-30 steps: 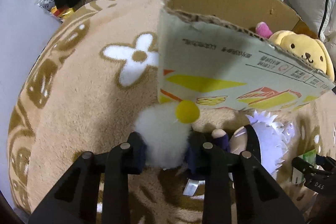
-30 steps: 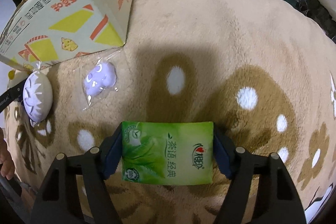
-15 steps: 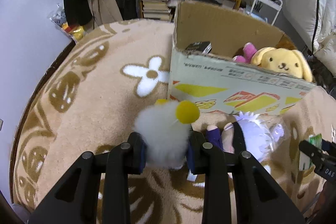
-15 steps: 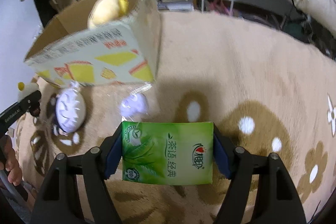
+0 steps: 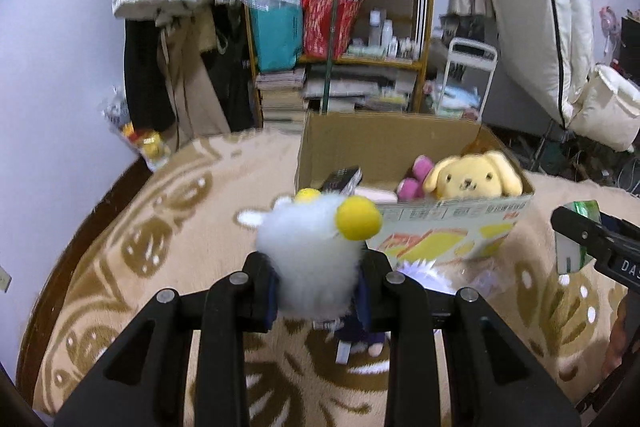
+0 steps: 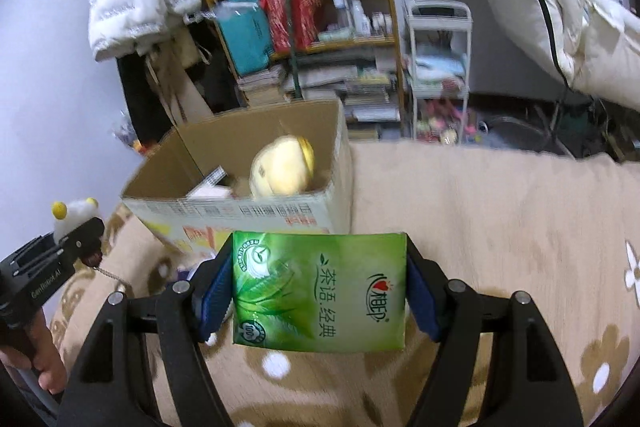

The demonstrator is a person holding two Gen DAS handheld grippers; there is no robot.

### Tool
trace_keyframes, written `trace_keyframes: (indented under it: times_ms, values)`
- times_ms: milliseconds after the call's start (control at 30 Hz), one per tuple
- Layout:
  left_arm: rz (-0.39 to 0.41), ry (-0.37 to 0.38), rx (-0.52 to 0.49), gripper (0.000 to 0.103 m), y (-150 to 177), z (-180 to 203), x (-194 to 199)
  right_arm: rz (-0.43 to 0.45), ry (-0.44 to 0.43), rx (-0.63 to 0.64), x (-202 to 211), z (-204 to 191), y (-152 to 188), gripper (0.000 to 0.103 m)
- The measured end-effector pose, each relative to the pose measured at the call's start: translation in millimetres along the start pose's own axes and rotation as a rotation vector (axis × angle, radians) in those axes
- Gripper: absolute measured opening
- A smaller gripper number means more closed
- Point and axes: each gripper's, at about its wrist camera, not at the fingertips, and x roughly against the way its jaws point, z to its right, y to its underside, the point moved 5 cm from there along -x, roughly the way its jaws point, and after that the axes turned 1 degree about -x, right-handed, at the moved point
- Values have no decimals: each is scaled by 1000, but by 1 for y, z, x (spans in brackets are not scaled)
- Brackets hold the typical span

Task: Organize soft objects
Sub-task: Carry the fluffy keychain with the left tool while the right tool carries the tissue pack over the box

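Clamping a white fluffy toy (image 5: pixel 312 267), the left hand-held gripper (image 5: pixel 318 283) hides what the right view shows: a green tissue pack (image 6: pixel 320 291) squeezed.

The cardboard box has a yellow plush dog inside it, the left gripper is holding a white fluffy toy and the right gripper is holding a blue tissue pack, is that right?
Not quite: the tissue pack is green, not blue, as the right wrist view shows it clamped in the right gripper. The rest stands: the yellow plush dog sits inside the cardboard box, and the left gripper holds the white fluffy toy.
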Motion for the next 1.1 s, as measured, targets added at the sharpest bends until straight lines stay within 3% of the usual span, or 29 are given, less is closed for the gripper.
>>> trace_keyframes:
  times_ms: [533, 833, 1100]
  values:
    - [208, 34, -36, 28, -55, 19, 3, 167, -80, 113, -12, -40, -59, 78]
    - [233, 35, -105, 28, -69, 33, -21, 200, -117, 132, -29, -47, -80, 78]
    - [177, 32, -100, 29, -69, 33, -48, 188, -136, 136, -48, -50, -85, 78]
